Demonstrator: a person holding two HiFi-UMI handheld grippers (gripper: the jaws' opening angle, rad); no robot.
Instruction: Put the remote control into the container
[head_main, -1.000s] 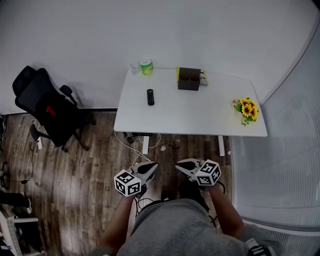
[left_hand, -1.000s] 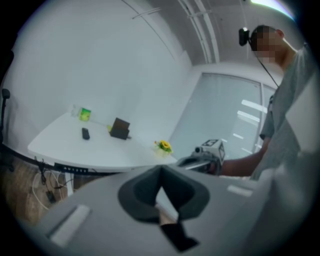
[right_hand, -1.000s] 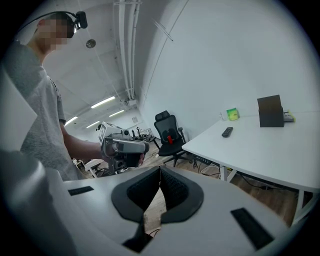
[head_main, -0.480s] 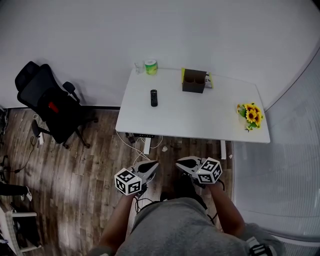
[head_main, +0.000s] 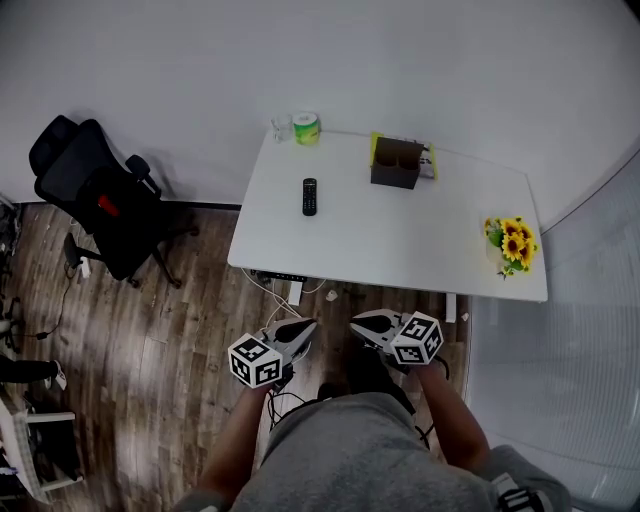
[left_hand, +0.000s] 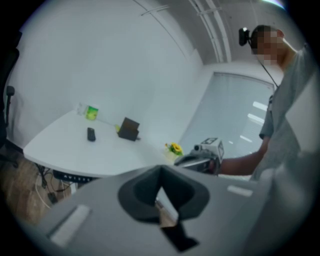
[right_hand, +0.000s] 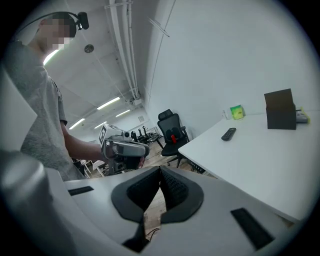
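Note:
A black remote control (head_main: 309, 196) lies on the left half of the white table (head_main: 400, 250); it also shows as a small dark bar, the remote (left_hand: 91, 134) (right_hand: 228, 133), in both gripper views. The dark brown box-like container (head_main: 396, 164) (left_hand: 129, 130) (right_hand: 279, 109) stands upright near the table's far edge. My left gripper (head_main: 298, 331) and right gripper (head_main: 366, 329) are held close to my body, well short of the table's near edge, over the wooden floor. Both have their jaws together with nothing between them.
A green roll (head_main: 307, 128) and a clear glass (head_main: 281, 127) stand at the table's far left corner. Sunflowers (head_main: 512, 243) sit at its right end. A black office chair (head_main: 95, 200) stands left of the table. Cables (head_main: 290, 292) hang under the near edge.
The table and everything on it have shifted slightly right and up in the head view, as I step toward the table. Both grippers stay shut at the same place before my body.

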